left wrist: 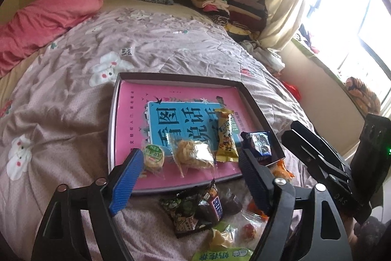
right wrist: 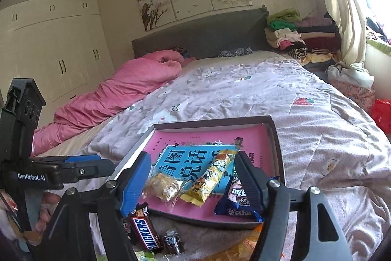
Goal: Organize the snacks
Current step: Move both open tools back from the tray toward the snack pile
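Holding both grippers above the bed, you keep your left gripper [left wrist: 188, 177] open, its ribbed blue pads clasping nothing, and your right gripper [right wrist: 193, 185] is also open and empty. The shallow dark-rimmed tray [left wrist: 176, 76] lies on the wrinkled quilt [left wrist: 73, 94] and has a glossy pink and blue printed floor. Four snacks lie in a row inside it: a round green-labelled cake [left wrist: 153, 158], a clear crinkled packet of pastry [left wrist: 194, 153], a long yellow bar [left wrist: 226, 138] and a shiny dark blue packet [left wrist: 260, 143] touching the tray's right wall. The other snacks wait on the quilt just before the tray, among them a Snickers bar [right wrist: 146, 231] and a small dark wrapped candy [right wrist: 174, 242].
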`<state>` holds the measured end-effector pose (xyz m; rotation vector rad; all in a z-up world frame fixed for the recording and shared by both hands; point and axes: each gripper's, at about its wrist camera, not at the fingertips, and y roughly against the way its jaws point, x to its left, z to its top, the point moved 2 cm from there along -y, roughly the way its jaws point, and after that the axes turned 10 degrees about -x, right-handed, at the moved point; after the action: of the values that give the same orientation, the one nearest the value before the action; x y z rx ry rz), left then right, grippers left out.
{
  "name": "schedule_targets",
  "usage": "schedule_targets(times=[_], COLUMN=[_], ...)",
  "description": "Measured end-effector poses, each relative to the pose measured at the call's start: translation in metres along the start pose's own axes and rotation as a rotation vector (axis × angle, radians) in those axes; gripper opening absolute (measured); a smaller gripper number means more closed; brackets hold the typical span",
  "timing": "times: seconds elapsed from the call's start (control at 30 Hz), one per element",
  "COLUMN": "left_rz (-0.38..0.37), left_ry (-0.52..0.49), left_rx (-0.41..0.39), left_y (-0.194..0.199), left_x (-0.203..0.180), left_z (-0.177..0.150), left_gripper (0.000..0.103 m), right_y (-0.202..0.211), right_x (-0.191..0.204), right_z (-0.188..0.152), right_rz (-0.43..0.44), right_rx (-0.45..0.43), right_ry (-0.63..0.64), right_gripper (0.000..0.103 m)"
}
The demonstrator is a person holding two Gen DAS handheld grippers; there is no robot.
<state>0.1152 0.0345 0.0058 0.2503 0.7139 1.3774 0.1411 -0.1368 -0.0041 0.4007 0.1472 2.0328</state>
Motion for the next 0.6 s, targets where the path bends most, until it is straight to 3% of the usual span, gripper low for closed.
schedule_targets(times=[0.6], left_rz=[-0.028], left_ry=[-0.028], left_rx=[0.066], left_y=[0.002], left_x=[-0.005], left_z=[-0.02], left_gripper=[0.083], right_y=[0.011], right_x=[0.002], right_z=[-0.004], right_rz=[0.006], right_rx=[0.003], right_ry=[-0.001], right_gripper=[0.077])
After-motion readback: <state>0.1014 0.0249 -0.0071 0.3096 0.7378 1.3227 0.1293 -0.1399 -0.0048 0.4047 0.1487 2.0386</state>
